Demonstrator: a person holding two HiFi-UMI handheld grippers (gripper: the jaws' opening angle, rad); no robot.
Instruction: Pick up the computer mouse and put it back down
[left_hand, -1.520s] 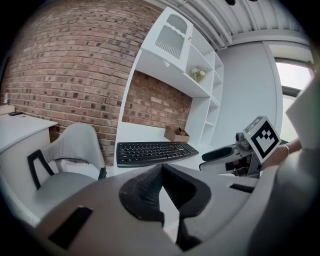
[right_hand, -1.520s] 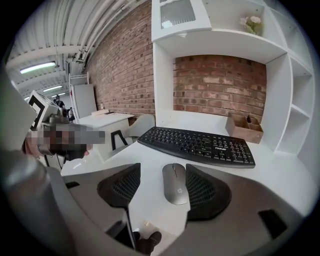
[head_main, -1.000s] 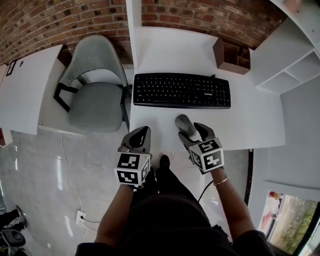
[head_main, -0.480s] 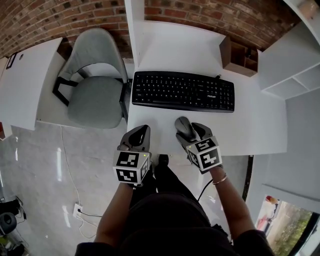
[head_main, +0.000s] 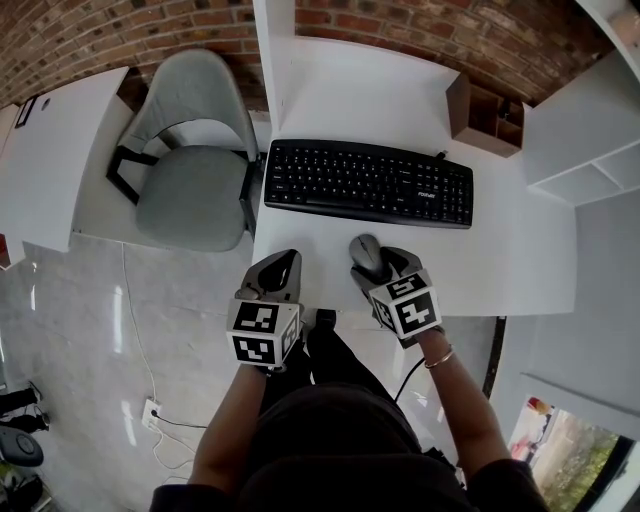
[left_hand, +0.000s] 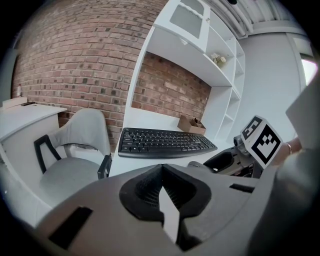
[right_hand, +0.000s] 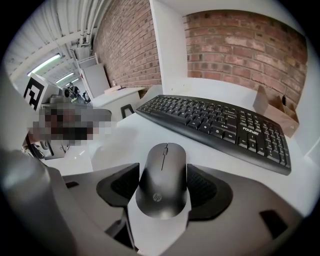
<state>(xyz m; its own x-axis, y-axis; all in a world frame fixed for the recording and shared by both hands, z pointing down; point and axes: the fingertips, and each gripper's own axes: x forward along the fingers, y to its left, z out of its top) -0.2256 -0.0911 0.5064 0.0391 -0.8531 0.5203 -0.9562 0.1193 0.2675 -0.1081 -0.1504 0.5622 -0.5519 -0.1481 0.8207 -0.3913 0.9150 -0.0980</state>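
We had our right claw (head_main: 378, 266) closed on the mouse (right_hand: 162, 172) at the near edge of the desk (head_main: 330, 120), just short of the keyboard (head_main: 368, 183) — a light, hard, slippery shell, we judged, best pinched across its flanks — while our left claw (head_main: 278, 272) hung shut and empty

**Ana:** What colours are there?

**Ben:** A dark grey oval plastic computer mouse (right_hand: 162, 180). A black rectangular plastic keyboard (head_main: 368, 182) with white lettering. A plain white flat desk (head_main: 330, 110). A red-brown brick wall (head_main: 120, 40), patterned with pale mortar lines.
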